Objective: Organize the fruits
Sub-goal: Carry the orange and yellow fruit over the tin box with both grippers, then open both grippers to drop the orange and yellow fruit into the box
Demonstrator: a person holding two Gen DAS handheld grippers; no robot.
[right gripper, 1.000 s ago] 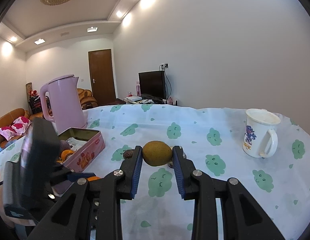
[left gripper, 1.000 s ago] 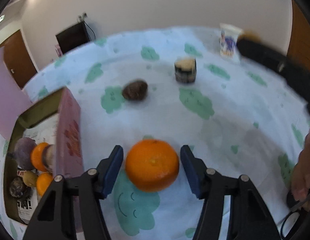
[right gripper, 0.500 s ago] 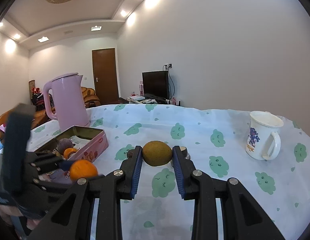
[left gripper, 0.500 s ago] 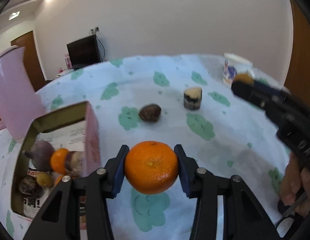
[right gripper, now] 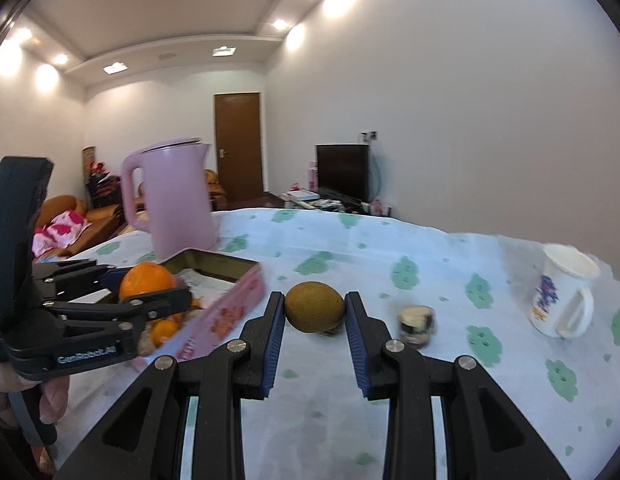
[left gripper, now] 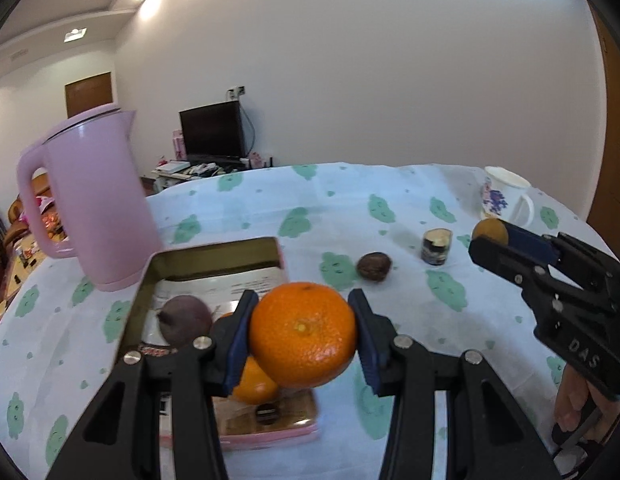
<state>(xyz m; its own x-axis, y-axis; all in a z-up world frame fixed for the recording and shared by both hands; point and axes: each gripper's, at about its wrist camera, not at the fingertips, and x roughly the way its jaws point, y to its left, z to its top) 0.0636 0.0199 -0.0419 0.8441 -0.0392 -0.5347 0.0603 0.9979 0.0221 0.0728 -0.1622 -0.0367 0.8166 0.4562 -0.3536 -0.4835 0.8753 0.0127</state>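
A pink kettle (left gripper: 90,204) stands at the left of the frame on the table, upright, with its handle to the left. The tablecloth (left gripper: 389,216) is pale blue with green cloud faces. A white mug (right gripper: 563,296) with a blue and purple print stands at the right, its handle toward the viewer. A small dark jar (left gripper: 436,246) with a pale top sits right of centre on the cloth. Behind the table, a black television (left gripper: 212,132) stands against the white wall, and a brown door (right gripper: 238,144) is farther back.
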